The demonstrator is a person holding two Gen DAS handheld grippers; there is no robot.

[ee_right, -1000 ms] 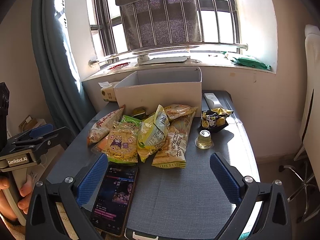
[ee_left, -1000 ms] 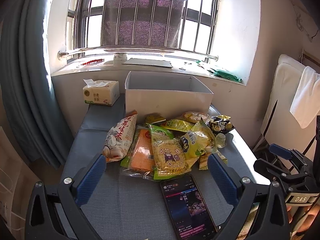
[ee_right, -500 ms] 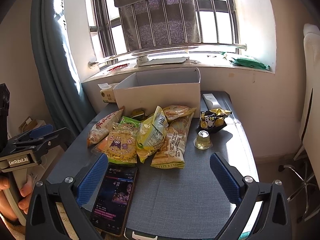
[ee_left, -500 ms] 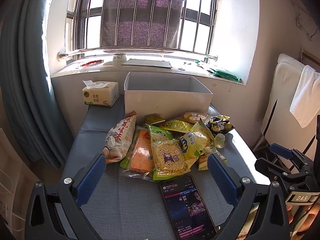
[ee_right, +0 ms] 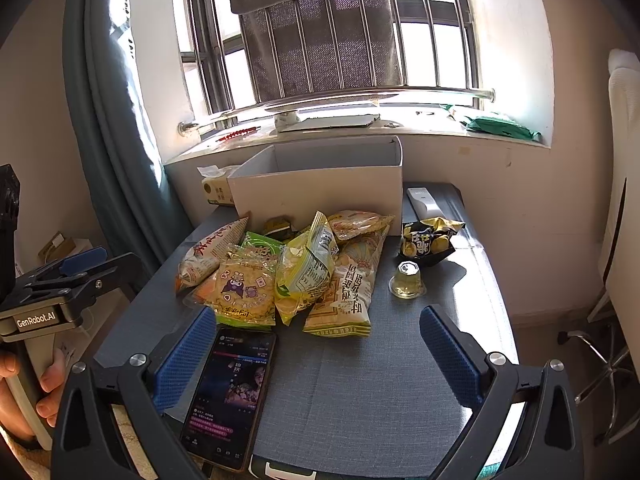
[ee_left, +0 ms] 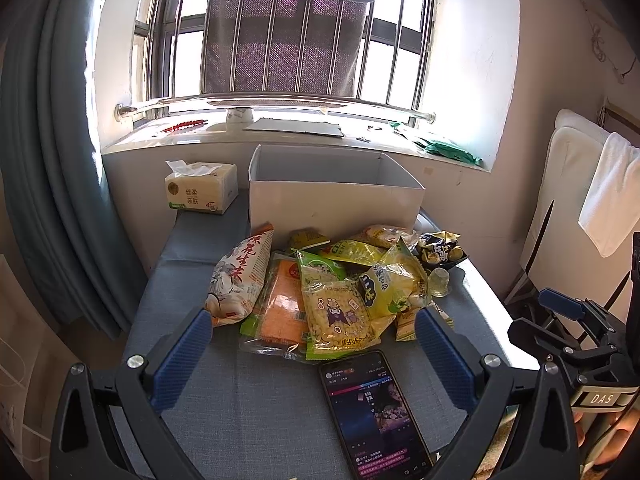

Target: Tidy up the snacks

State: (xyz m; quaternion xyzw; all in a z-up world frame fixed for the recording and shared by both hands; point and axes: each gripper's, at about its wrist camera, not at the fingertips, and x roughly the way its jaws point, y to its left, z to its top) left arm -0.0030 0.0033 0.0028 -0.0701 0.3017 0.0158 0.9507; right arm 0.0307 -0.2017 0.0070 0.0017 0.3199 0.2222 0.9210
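Note:
A heap of snack bags (ee_left: 332,288) (ee_right: 288,276) lies mid-table in front of an open grey box (ee_left: 336,200) (ee_right: 320,190). A white-and-red bag (ee_left: 240,276) sits at the heap's left. A black-and-yellow bag (ee_left: 440,250) (ee_right: 428,240) and a small jelly cup (ee_left: 439,282) (ee_right: 407,280) lie at its right. My left gripper (ee_left: 312,344) stands open near the table's front, nothing between its fingers. My right gripper (ee_right: 318,342) is open too, empty, held above the front of the table. Each gripper shows at the edge of the other's view.
A lit phone (ee_left: 374,412) (ee_right: 232,392) lies at the table's front edge. A tissue pack (ee_left: 200,192) stands left of the box, a white remote (ee_right: 424,202) to its right. Blue curtain (ee_left: 48,200) hangs left; a white chair (ee_right: 624,200) stands right.
Both views have barely shifted; the grippers stay open and the snacks lie as before.

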